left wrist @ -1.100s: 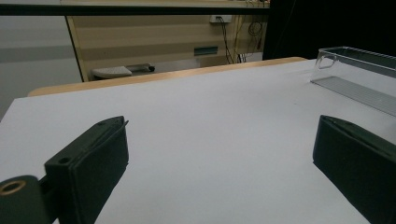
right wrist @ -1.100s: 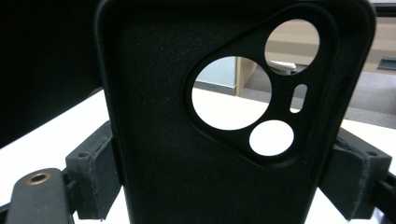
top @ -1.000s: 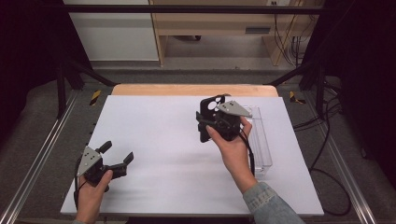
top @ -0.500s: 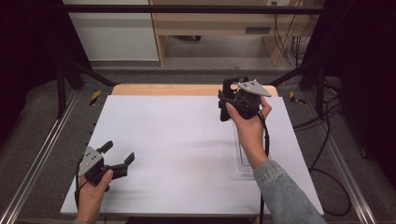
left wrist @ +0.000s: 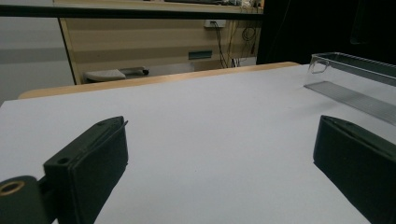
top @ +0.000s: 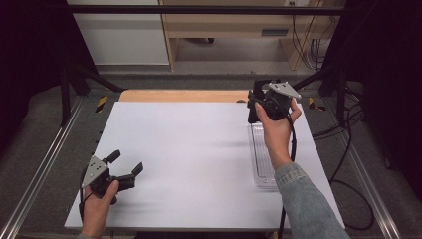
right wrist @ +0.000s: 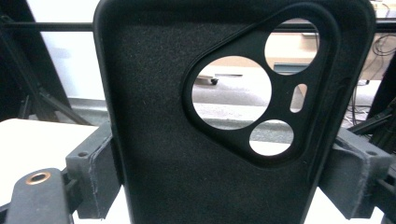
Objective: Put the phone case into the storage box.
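The white bench (top: 199, 164) spreads out under both tools, its wooden far edge lying just beyond the right tool. A clear plastic tray (top: 261, 159) lies on the bench directly below and behind the right tool, running back along the person's right forearm; in the left gripper view the same tray (left wrist: 355, 79) sits ahead and to the right of the left tool's jaws, well apart from them.

The right tool (top: 266, 102) is held up over the far right part of the bench, above the tray's far end. It is pinching a black phone case (right wrist: 224, 116): the jaws press on the case's two long sides, and the case stands upright between them, its inner side toward the camera and its camera cut-out at the upper right. In the high view the case (top: 256, 102) shows as a dark slab at the front of that tool.

The left tool (top: 122, 169) is low over the near left corner of the bench, far from the case, its jaws spread wide with nothing between them.
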